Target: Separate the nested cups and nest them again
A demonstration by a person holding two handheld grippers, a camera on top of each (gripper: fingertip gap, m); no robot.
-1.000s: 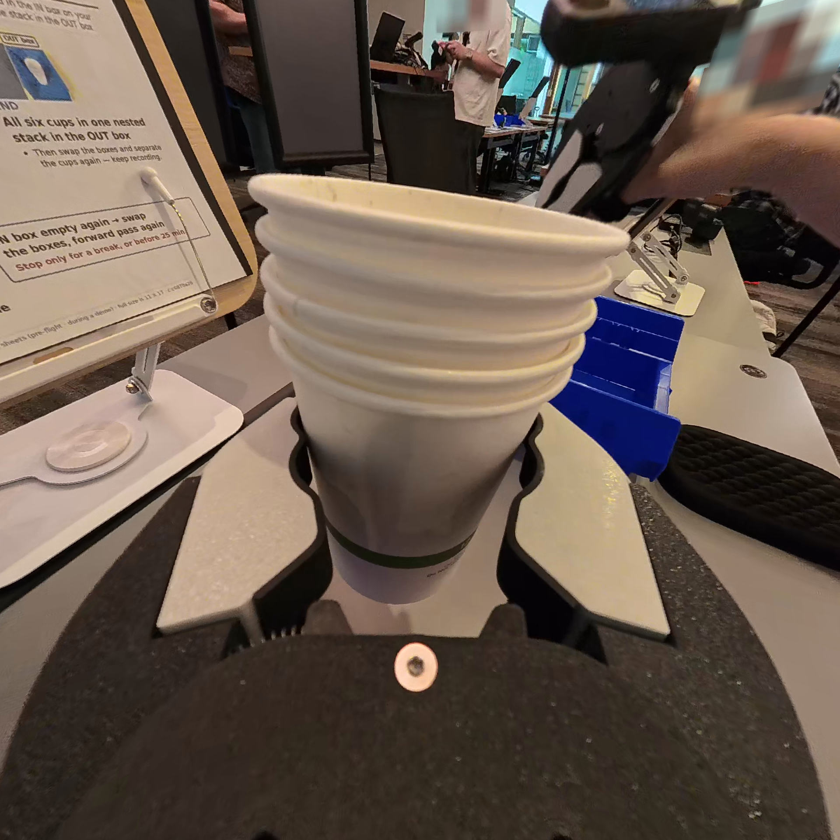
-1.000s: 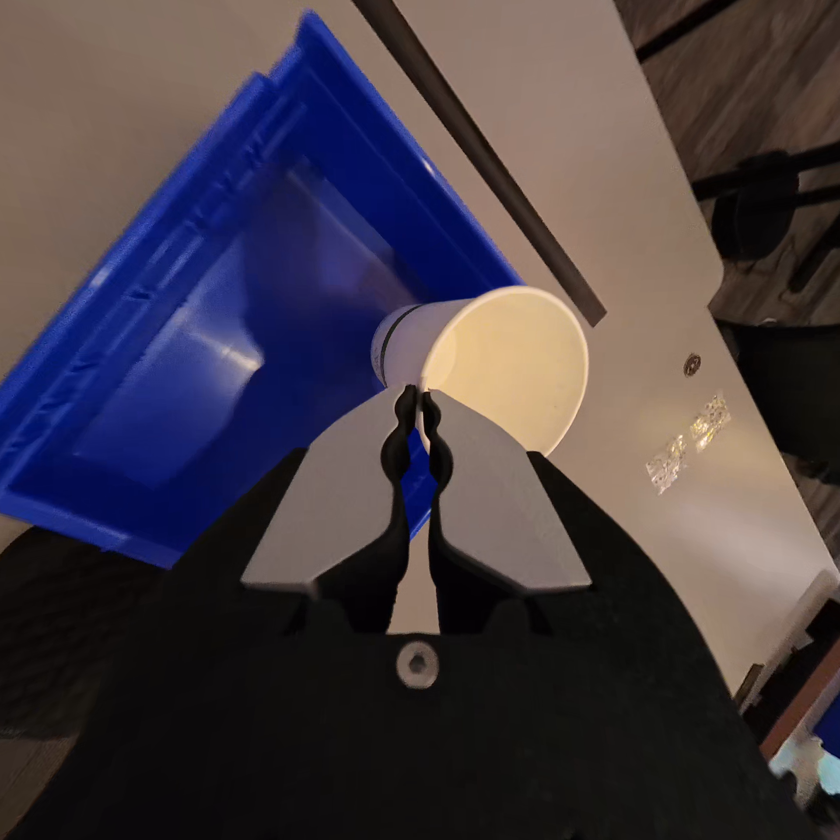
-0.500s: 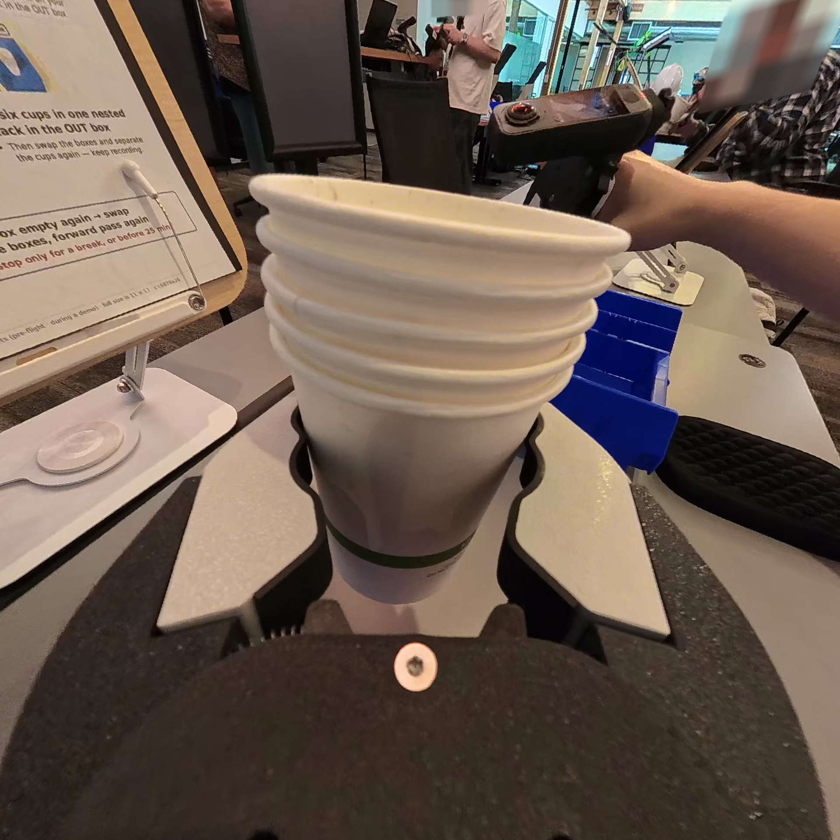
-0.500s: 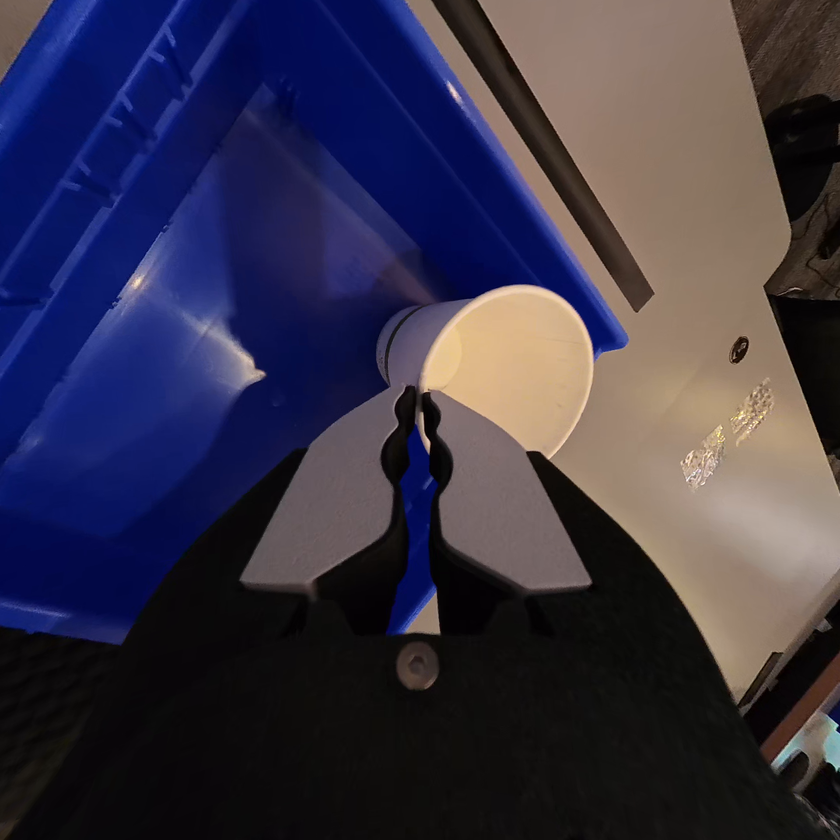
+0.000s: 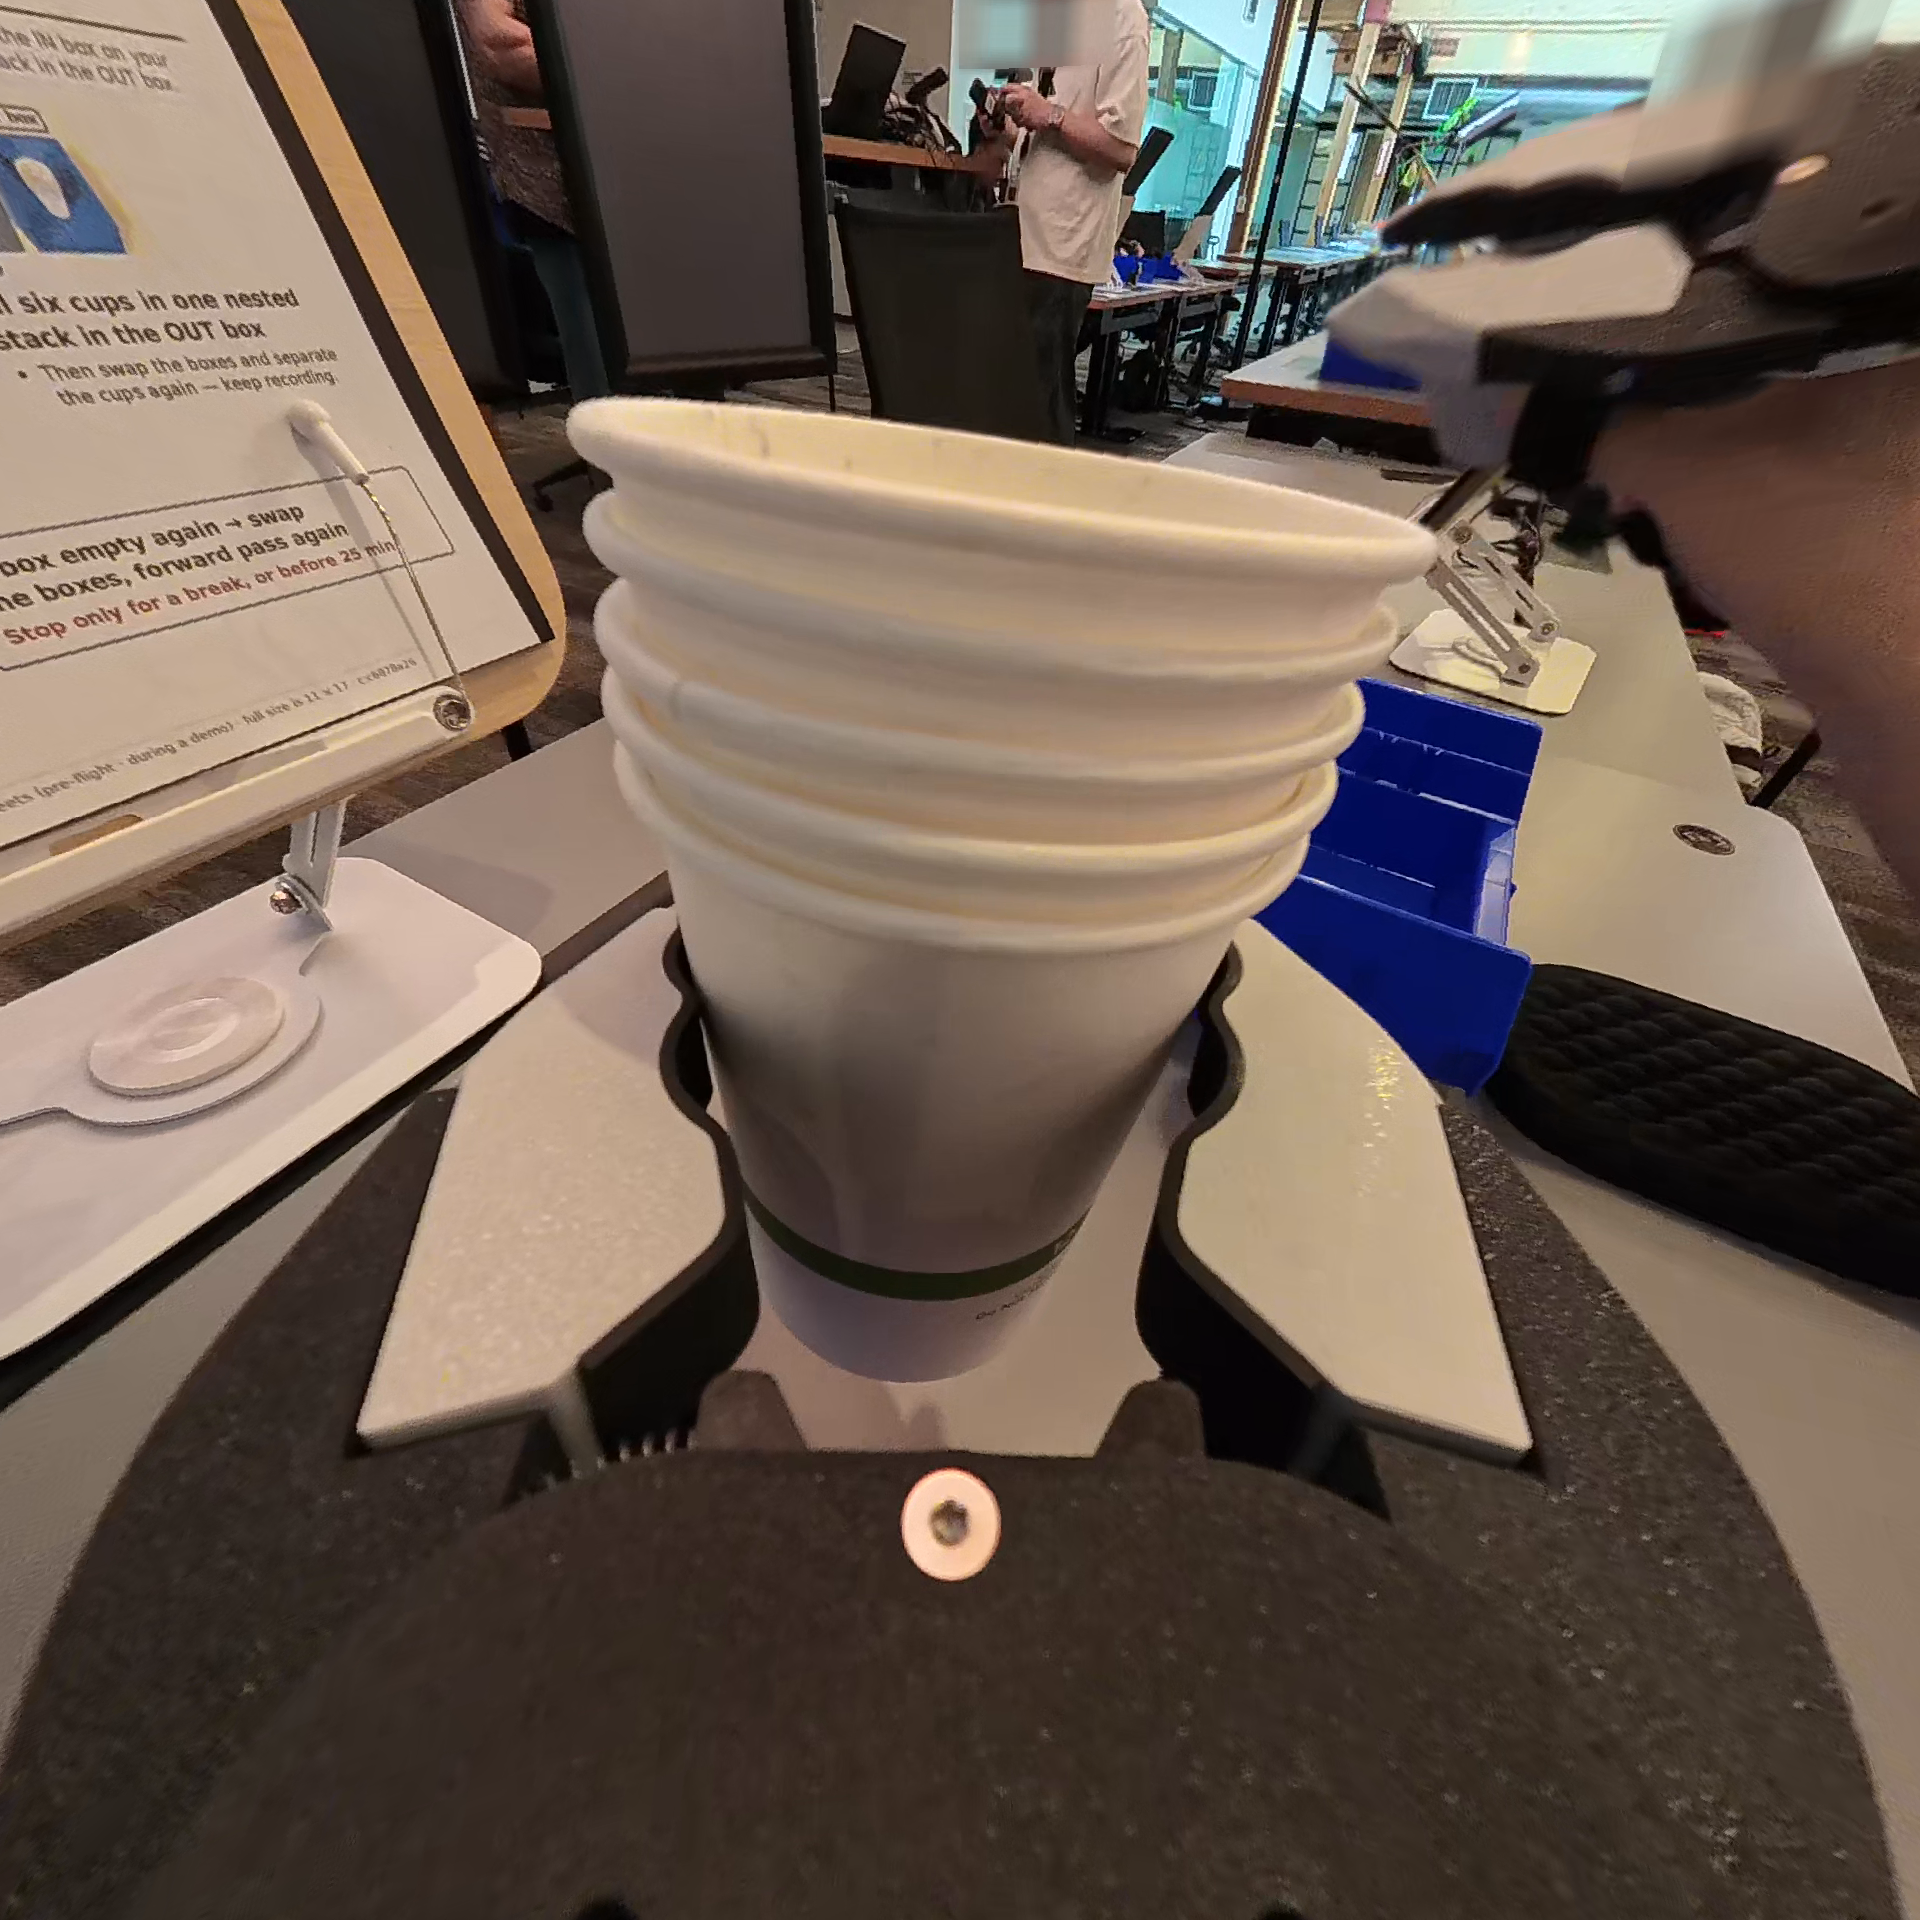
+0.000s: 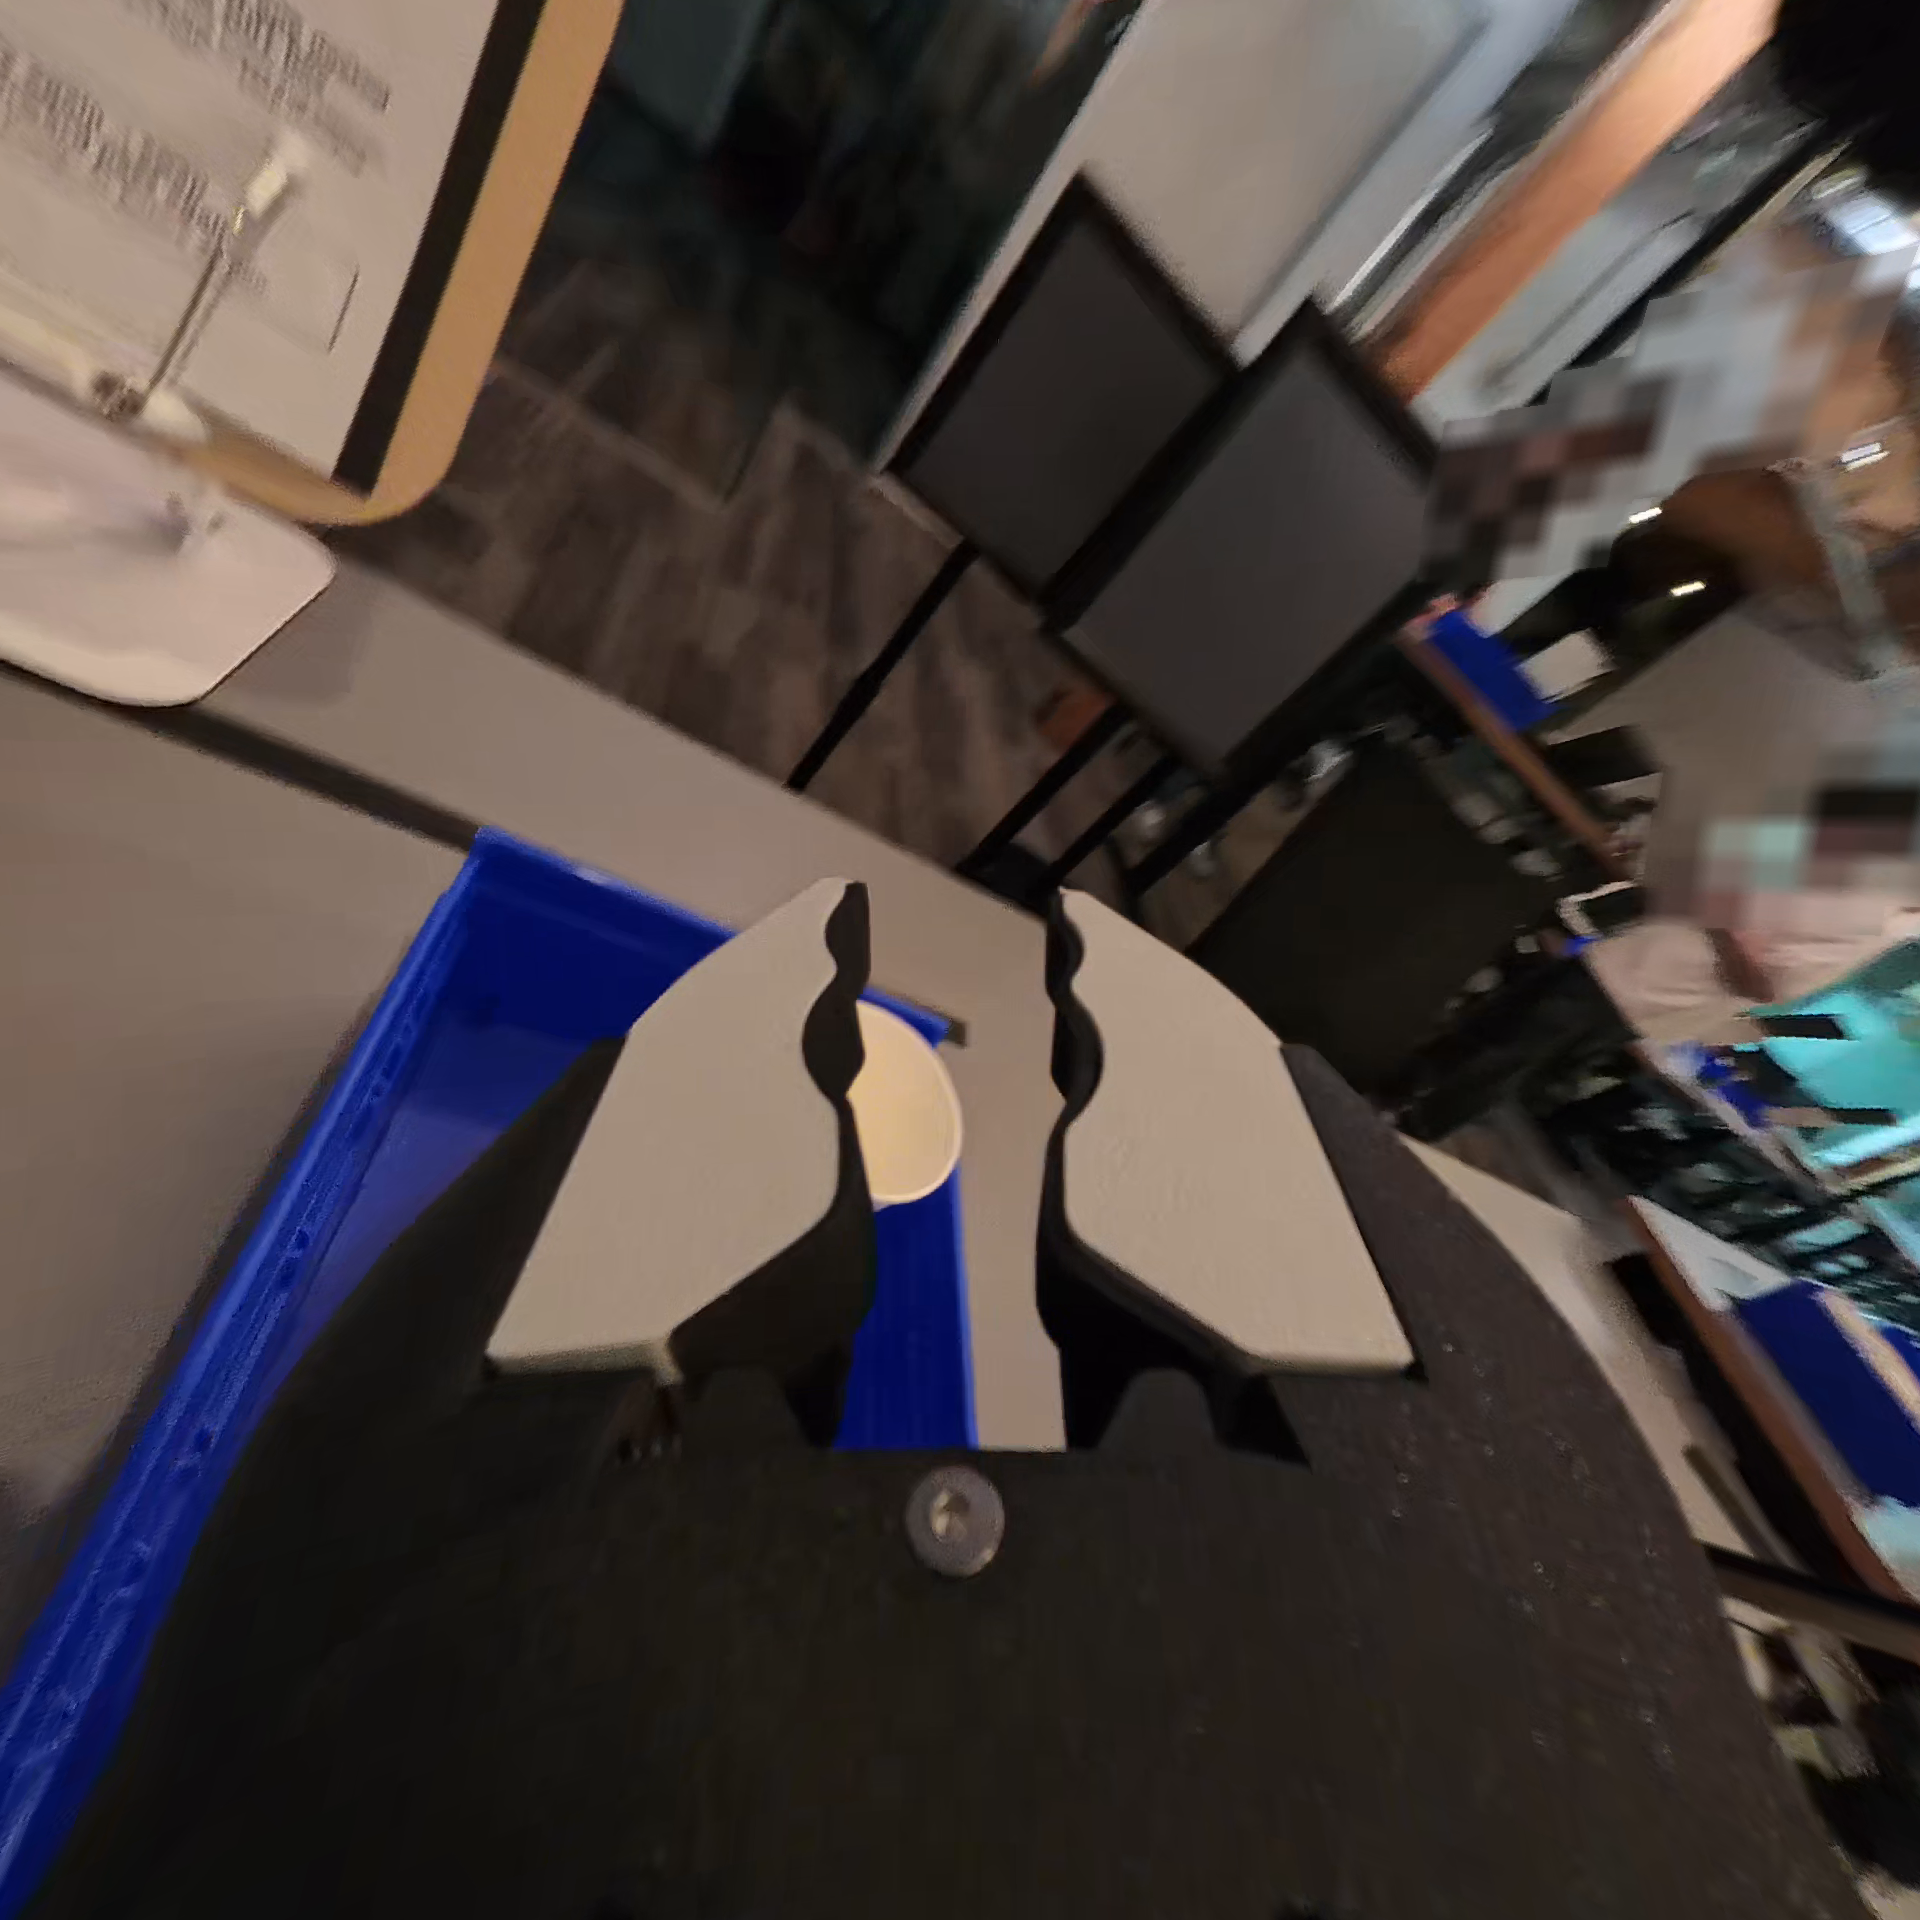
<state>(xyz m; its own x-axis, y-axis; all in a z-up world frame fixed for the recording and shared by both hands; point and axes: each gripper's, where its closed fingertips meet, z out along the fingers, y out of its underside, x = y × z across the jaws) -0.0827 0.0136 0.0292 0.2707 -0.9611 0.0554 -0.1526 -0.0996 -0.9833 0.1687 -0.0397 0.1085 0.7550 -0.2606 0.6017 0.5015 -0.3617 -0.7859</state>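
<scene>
Your left gripper (image 5: pixel 951 1091) is clamped on the stack of nested paper cups (image 5: pixel 977 831). Its two grey fingers (image 5: pixel 561 1226) press the lowest cup from both sides, above the thin green band. The stack stands upright, mouth up, with its long axis vertical, and I count five rolled rims one over another. The paper is matte white outside and cream inside, smooth, and it tapers to a narrow base. The walls look thin, so I judge that a hard squeeze can dent them.

Your right gripper (image 6: pixel 956 1039) has its jaws apart and holds nothing. Just beyond its fingertips, and lower, one single paper cup (image 6: pixel 904 1122) is inside the blue plastic bin (image 6: pixel 436 1049). Only a part of its cream interior shows, so I cannot tell exactly how it lies. In the left wrist view the right gripper (image 5: pixel 1496 301) hovers to the upper right of the stack, higher than the top rim and apart from it. The picture is blurred there.

The coming move, as I judge it, is to take the top cup from the stack. The top rim lies down and to the left from the right fingers, so the right gripper is the free one to reach it.

Farther on the grey table (image 5: pixel 1662 904) are a black textured mat (image 5: pixel 1714 1091) and an instruction board (image 5: pixel 208 436) on a white stand. Behind is an office with desks and a standing person (image 5: pixel 1070 197).
</scene>
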